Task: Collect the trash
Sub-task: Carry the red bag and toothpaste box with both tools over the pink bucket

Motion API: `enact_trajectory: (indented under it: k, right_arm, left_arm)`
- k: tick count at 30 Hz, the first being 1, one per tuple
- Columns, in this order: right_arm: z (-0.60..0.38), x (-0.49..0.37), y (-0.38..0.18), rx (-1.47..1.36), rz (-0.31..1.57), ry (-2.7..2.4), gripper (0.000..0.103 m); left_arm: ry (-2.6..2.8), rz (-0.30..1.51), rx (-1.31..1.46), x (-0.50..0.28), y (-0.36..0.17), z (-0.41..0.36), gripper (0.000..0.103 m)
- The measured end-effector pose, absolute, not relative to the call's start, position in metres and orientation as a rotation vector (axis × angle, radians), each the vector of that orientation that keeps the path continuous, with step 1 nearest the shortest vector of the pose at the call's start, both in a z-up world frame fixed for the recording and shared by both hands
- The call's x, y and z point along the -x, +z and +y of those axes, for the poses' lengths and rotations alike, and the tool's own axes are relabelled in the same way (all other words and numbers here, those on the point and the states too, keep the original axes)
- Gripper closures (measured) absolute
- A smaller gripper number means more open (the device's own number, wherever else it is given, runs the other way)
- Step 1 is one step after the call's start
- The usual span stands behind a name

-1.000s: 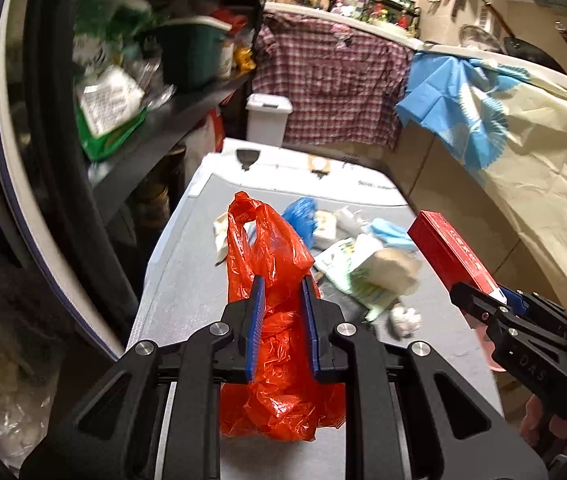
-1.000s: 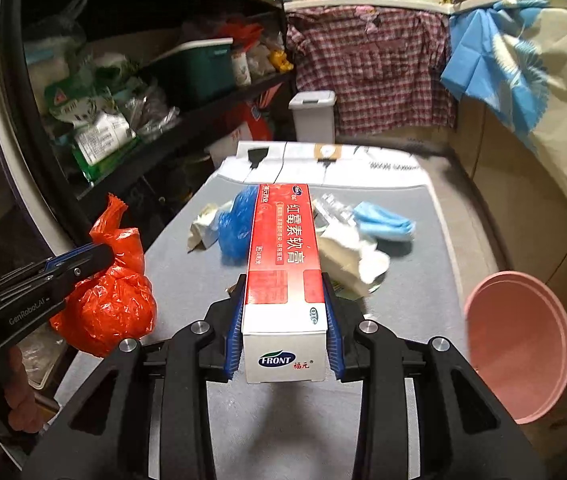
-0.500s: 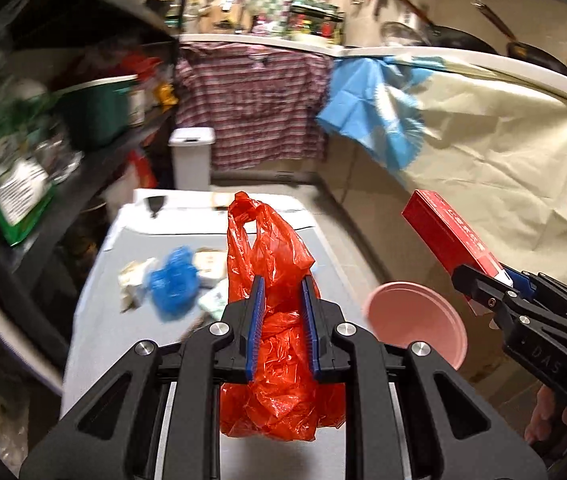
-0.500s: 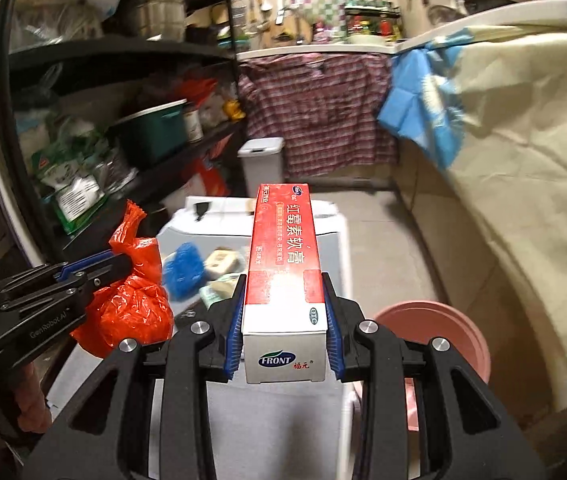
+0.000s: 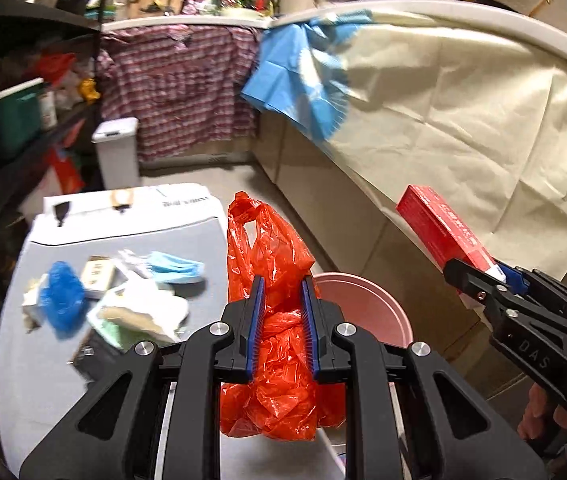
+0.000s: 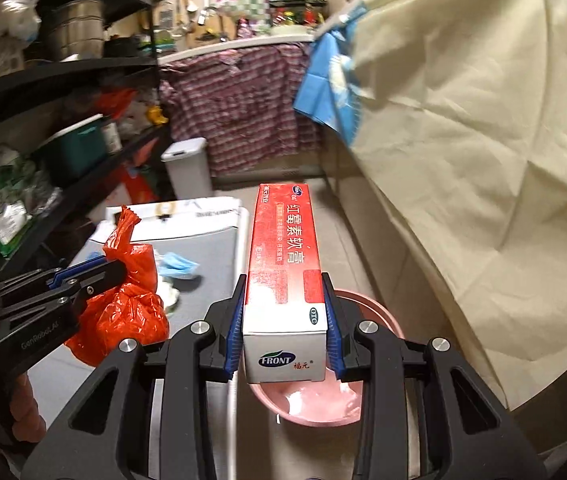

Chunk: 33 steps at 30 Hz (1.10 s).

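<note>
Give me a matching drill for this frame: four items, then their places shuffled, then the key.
Items
1. red bag
2. red box
3. face mask
4. pink basin

Places
A. on the floor beside the table
B. lying on the grey table
C. between the jaws of the left gripper
D. between the jaws of the right gripper

Pairs: 1-C, 2-D, 3-B, 4-A

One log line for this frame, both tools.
left tool: shut on orange bag | right tool: shut on red box | pink bin: below box | table litter: remains
</note>
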State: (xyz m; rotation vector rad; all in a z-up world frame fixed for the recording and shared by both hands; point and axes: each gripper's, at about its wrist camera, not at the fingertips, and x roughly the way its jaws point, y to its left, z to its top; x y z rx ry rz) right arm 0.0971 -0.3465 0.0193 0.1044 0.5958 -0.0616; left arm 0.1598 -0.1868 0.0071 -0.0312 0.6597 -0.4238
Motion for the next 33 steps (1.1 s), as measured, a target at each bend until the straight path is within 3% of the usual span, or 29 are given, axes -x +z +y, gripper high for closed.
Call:
enact_trajectory:
  k: [22, 33]
  right_arm:
    - [-0.439, -0.157, -0.110, -0.221, 0.873, -0.142, 0.069]
    - [-0.446, -0.165, -0.140, -0.256, 0.921, -0.150, 0.069]
  left_arm:
    - [-0.497, 0.950, -0.018, -0.235, -0.123, -0.300, 0.085]
    - [-0.482, 1.005, -0.066, -0.247, -0.144, -0.321, 0.084]
